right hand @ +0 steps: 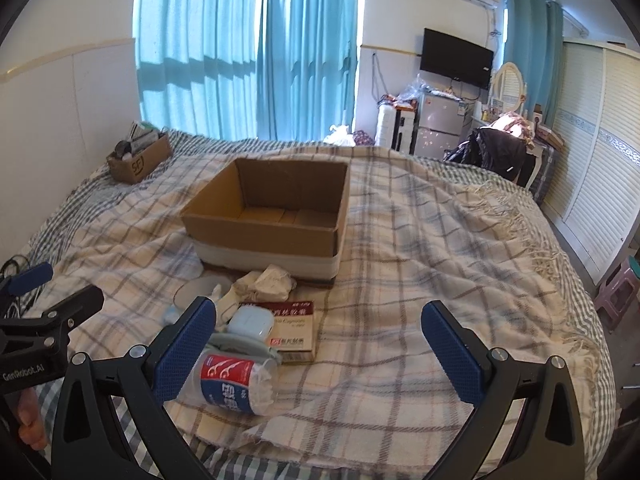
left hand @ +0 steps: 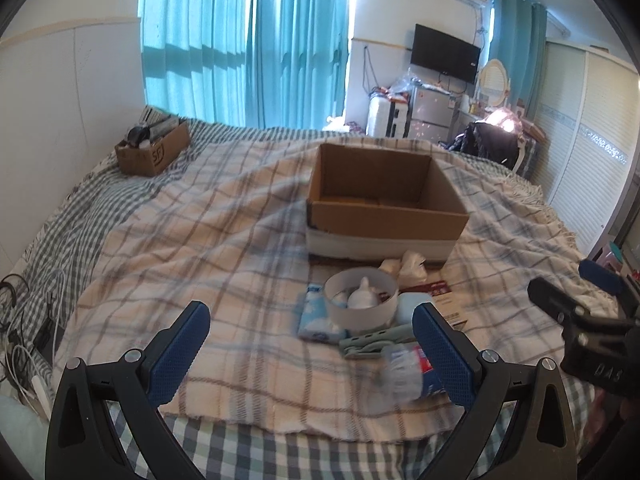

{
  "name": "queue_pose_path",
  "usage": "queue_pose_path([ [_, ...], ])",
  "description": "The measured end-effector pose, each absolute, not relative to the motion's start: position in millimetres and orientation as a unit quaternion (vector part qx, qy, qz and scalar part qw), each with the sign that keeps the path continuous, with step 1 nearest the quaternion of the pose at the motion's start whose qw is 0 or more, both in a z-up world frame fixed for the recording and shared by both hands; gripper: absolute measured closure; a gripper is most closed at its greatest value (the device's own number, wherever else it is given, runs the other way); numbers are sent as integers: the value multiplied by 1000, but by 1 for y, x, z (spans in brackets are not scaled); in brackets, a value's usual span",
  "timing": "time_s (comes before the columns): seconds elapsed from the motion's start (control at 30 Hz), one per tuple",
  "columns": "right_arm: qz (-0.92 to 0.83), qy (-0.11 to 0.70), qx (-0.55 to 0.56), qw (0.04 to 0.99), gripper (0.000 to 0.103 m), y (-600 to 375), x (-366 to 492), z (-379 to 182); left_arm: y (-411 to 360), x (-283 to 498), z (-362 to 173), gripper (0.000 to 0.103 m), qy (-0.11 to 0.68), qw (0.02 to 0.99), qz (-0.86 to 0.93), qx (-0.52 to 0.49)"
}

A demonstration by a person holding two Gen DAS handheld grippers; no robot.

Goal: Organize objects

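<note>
An open, empty cardboard box (left hand: 384, 204) (right hand: 272, 216) stands on the plaid blanket. In front of it lies a small pile: a white round tub (left hand: 360, 298), crumpled white cloth (right hand: 264, 282), a red-and-white medicine box (right hand: 290, 330), a pale blue case (right hand: 250, 324), a green-grey cloth (left hand: 372, 344), a tissue pack (left hand: 316, 316) and a floss-pick jar (right hand: 234, 380) (left hand: 408, 376) on its side. My left gripper (left hand: 316, 356) is open and empty, just before the pile. My right gripper (right hand: 320, 350) is open and empty, to the pile's right.
A smaller cardboard box (left hand: 154, 150) full of items sits at the bed's far left by the wall. Cables (left hand: 24, 320) lie at the left bed edge. A wardrobe (right hand: 596, 168), fridge (right hand: 438, 124) and chair with clothes stand beyond the bed's right side.
</note>
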State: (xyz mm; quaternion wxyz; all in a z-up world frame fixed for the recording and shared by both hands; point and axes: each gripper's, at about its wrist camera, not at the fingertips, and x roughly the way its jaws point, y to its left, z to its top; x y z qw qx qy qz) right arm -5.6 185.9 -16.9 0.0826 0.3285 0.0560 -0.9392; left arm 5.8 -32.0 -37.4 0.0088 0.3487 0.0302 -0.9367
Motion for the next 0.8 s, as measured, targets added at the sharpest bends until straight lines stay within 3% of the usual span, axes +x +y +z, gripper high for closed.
queue_pose_path([
  [0.3,-899,92,406,139,0,131,-7,-85,-57,-3,-62,0,37,48,-924,378],
  [0.73,-872,108,457,136,1,97,-23,-137,-78,-12,-83,0,71,60,-908,408],
  [0.8,-870,116,461,126,12,99,-26,-140,-77,-13,-84,0,68,61,-908,410],
])
